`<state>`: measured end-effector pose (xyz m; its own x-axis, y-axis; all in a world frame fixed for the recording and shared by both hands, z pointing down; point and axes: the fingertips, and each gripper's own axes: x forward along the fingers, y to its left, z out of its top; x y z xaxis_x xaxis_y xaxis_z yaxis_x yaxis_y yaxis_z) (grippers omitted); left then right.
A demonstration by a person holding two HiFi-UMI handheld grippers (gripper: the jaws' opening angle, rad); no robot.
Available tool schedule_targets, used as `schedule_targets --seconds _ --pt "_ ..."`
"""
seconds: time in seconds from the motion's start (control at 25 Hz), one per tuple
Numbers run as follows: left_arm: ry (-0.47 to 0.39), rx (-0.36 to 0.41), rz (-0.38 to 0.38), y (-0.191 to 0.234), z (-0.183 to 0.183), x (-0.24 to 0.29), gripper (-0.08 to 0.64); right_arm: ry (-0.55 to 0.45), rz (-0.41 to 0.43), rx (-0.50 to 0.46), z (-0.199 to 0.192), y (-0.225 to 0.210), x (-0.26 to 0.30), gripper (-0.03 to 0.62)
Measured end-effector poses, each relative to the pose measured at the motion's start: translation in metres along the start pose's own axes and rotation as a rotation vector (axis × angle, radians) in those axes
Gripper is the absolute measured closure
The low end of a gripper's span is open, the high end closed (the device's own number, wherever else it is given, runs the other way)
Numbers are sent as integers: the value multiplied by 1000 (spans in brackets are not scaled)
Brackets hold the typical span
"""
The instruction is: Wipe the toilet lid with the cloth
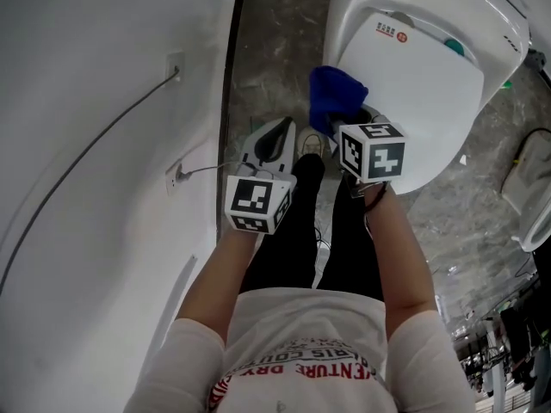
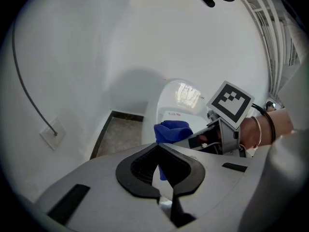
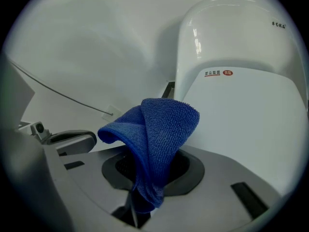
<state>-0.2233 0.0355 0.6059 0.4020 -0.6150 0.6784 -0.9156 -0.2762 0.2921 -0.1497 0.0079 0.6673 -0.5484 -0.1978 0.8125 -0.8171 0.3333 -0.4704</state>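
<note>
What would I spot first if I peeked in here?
The bright blue cloth, pinched in the right gripper, pops out against all the white. Right behind it is the big shiny toilet lid, shut, with a tiny red label near its back edge.

wall: plain white wall (image 1: 86, 101), thin grey cable (image 1: 95, 140) running up to a small white square wall plate (image 1: 175, 65) | floor: grey marbled stone floor (image 1: 275, 67), dark skirting strip (image 1: 232, 76) at the wall foot | right edge: white rounded fixture (image 1: 534, 188), cut off
</note>
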Motion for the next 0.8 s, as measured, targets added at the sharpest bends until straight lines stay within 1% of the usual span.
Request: schedule_targets --seconds 0.16,0.32,0.4,0.52,0.64,0.8 --pt "10 3 -25 -9 -7 5 554 3 -56 -30 -6 -19 -2 505" --pt "11 13 -53 -28 -8 14 554 -13 -70 -34 -9 -32 -17 505" --pt "7 24 -60 -41 -4 17 554 -22 -76 -43 -11 -39 -27 505" --pt "-11 35 -69 -61 4 19 554 -31 -80 -33 -16 -55 -45 505" --pt "-19 40 -70 -80 8 21 554 -39 -98 -23 -22 -75 -64 505" --pt "-17 43 -67 -108 2 26 554 -49 -111 -18 -32 -100 -88 505"
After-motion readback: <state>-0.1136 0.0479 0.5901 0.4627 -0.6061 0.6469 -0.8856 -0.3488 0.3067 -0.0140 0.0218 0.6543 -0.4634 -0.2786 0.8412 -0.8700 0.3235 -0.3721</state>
